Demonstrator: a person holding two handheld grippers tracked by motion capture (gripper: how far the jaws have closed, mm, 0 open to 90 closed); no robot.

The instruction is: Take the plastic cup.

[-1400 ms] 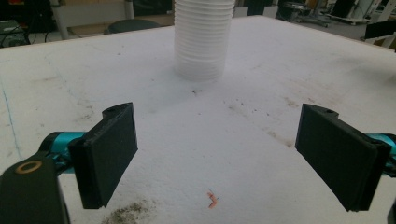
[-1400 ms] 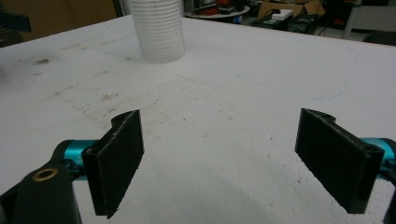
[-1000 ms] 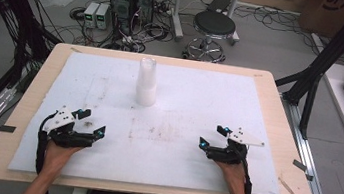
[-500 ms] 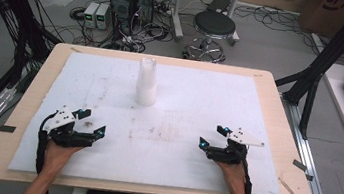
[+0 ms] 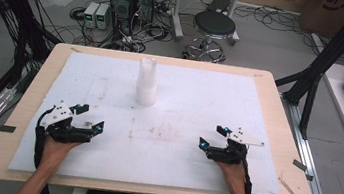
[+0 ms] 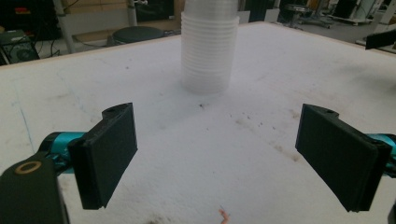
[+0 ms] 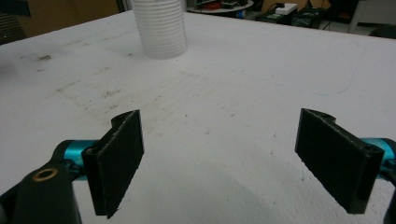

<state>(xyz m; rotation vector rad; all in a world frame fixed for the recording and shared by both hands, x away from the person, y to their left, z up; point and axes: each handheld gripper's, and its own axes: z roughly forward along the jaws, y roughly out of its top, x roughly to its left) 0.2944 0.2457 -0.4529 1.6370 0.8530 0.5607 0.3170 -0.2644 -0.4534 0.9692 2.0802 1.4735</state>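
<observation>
A stack of clear plastic cups [image 5: 146,82] stands upright on the white foam board [image 5: 195,95], toward its far middle. It rises ahead of the open jaws in the left gripper view [image 6: 208,46] and off to the upper left in the right gripper view [image 7: 159,28]. My left gripper [image 5: 89,119] rests low over the board's near left, held in a gloved hand, open with nothing between its jaws [image 6: 219,158]. At the near right my right gripper [image 5: 211,137] stands open and empty as well [image 7: 219,158]. Both are well short of the cups.
The board lies on a wooden table [image 5: 283,137]. Dark scuff marks [image 5: 155,130] dot the board's middle. Beyond the far edge are a black stool [image 5: 213,27], computer boxes [image 5: 132,1] and cables on the floor. Black frame struts [image 5: 326,62] stand at the right.
</observation>
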